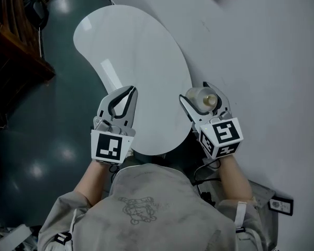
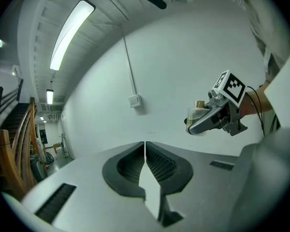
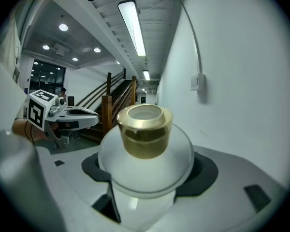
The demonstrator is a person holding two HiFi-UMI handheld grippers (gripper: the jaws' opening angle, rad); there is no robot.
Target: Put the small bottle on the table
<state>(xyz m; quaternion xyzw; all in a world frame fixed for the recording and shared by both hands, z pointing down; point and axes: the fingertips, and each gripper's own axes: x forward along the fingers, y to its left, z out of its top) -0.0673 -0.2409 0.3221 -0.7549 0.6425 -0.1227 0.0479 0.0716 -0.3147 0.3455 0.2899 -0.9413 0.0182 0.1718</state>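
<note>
A small frosted bottle [image 1: 201,99] with a gold cap [image 3: 144,129] sits between the jaws of my right gripper [image 1: 203,101], which is shut on it, held just past the right edge of the white kidney-shaped table [image 1: 136,72]. In the right gripper view the bottle [image 3: 145,163] fills the centre, cap pointing away. My left gripper [image 1: 122,99] hovers over the table's near part, jaws shut and holding nothing. In the left gripper view its pads [image 2: 154,161] meet, and the right gripper [image 2: 203,122] with the bottle [image 2: 197,112] shows at the right.
A dark glossy floor [image 1: 47,140] lies left of the table. A white wall [image 1: 261,51] runs along the right, with a wall box [image 2: 134,100] and cable. Wooden stairs [image 3: 111,110] stand farther off. A power strip [image 1: 280,205] lies low right.
</note>
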